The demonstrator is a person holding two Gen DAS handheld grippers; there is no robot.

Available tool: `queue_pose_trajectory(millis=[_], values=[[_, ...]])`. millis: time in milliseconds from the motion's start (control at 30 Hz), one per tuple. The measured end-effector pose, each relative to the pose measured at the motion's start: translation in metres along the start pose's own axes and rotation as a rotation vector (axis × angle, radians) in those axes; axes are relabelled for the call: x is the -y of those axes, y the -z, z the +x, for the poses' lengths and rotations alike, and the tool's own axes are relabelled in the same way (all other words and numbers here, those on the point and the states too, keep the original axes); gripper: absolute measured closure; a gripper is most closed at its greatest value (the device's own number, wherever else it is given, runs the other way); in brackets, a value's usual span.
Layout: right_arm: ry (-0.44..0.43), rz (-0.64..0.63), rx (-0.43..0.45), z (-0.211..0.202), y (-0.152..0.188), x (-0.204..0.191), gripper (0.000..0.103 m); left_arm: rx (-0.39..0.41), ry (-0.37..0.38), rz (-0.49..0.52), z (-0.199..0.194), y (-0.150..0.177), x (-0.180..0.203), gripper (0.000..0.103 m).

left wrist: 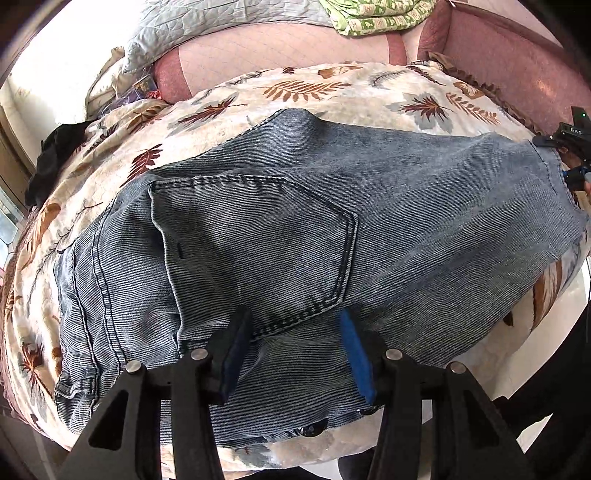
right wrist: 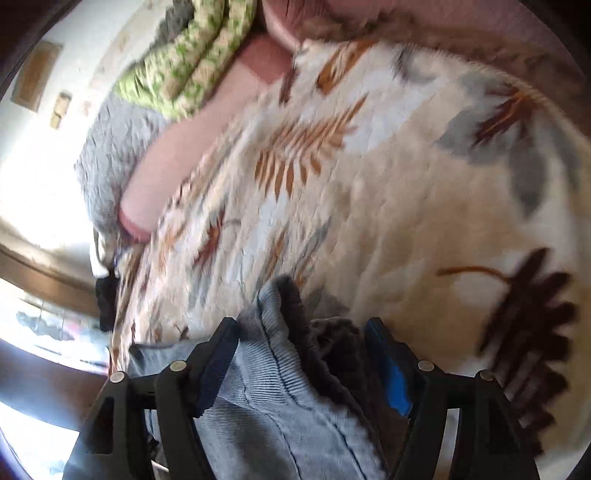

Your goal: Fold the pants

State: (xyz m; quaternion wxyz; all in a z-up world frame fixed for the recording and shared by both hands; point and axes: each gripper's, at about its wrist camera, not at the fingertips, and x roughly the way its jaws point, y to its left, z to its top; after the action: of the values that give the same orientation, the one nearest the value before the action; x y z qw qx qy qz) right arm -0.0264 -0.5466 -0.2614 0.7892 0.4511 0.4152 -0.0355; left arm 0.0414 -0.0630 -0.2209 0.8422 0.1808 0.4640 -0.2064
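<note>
Faded blue jeans (left wrist: 369, 206) lie folded lengthwise across a leaf-patterned blanket (left wrist: 295, 92), back pocket (left wrist: 258, 236) facing up. My left gripper (left wrist: 294, 321) stands open just above the waist end, its blue pads apart on either side of the pocket's lower corner. At the far right edge, my right gripper (left wrist: 556, 159) sits at the leg hem. In the blurred right wrist view, a bunched fold of the jeans (right wrist: 258, 387) rises between the fingers of the right gripper (right wrist: 301, 325), whose jaws stand wide and look open around the cloth.
A green patterned quilt (left wrist: 376, 14) and a grey quilted cover (left wrist: 207, 22) lie at the back on the pink mattress (left wrist: 277, 44). A dark garment (left wrist: 51, 162) rests at the blanket's left edge. The bed's pink padded frame (left wrist: 498, 40) curves along the right.
</note>
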Motion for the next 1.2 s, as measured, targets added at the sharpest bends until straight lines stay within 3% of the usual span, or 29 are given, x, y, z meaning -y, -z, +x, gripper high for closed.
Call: queue_pose_trajectory(millis=[67, 100, 133, 167, 267, 400, 500, 600, 667, 800, 833, 900, 1000, 1067, 1133, 1200], values=[[0.001, -0.062, 0.012, 0.003, 0.003, -0.009, 0.031, 0.003, -0.007, -0.001, 0.001, 0.001, 0.002, 0.050], [0.017, -0.091, 0.007, 0.006, 0.004, -0.012, 0.039, 0.003, -0.008, -0.004, 0.001, 0.001, 0.003, 0.048], [0.025, -0.124, -0.012, 0.010, 0.006, -0.016, 0.066, 0.001, -0.008, -0.006, 0.002, 0.000, 0.003, 0.047], [0.000, -0.136, -0.039, 0.012, 0.006, -0.017, 0.071, -0.003, -0.009, -0.010, 0.002, -0.001, 0.004, 0.047], [0.011, -0.184, 0.024, 0.003, 0.005, -0.028, 0.072, -0.013, -0.010, -0.013, 0.003, -0.002, 0.003, 0.046], [-0.048, -0.168, 0.162, -0.022, -0.003, -0.035, 0.072, -0.021, -0.002, -0.027, 0.003, -0.004, 0.003, 0.046], [-0.007, -0.188, 0.177, -0.016, -0.005, -0.034, 0.072, -0.019, -0.009, -0.026, 0.004, -0.005, 0.005, 0.044], [0.147, -0.168, 0.126, 0.012, -0.013, -0.021, 0.055, -0.016, -0.020, -0.025, 0.005, -0.005, 0.008, 0.043], [0.150, -0.136, 0.143, 0.010, -0.021, -0.013, 0.049, -0.014, -0.017, -0.030, 0.004, -0.004, 0.007, 0.043], [0.209, -0.029, 0.355, -0.039, -0.020, 0.003, 0.047, -0.009, -0.011, -0.030, 0.004, -0.003, 0.006, 0.043], [0.156, -0.030, 0.376, -0.052, -0.014, 0.005, 0.046, -0.008, -0.013, -0.030, 0.004, -0.003, 0.007, 0.043], [0.071, -0.090, 0.357, -0.064, -0.004, -0.004, 0.048, -0.005, -0.011, -0.034, 0.004, -0.003, 0.006, 0.042], [0.050, -0.283, 0.300, -0.069, 0.027, -0.035, 0.054, 0.001, -0.006, -0.037, 0.004, -0.003, 0.006, 0.040], [0.034, -0.315, 0.231, -0.058, 0.045, -0.041, 0.058, 0.001, -0.003, -0.038, 0.004, -0.004, 0.007, 0.039], [0.125, -0.369, 0.137, -0.038, 0.063, -0.045, 0.059, -0.007, 0.009, -0.048, 0.004, -0.005, 0.006, 0.035], [0.249, -0.418, 0.046, -0.018, 0.080, -0.042, 0.066, -0.020, 0.023, -0.059, 0.003, -0.008, 0.006, 0.032]])
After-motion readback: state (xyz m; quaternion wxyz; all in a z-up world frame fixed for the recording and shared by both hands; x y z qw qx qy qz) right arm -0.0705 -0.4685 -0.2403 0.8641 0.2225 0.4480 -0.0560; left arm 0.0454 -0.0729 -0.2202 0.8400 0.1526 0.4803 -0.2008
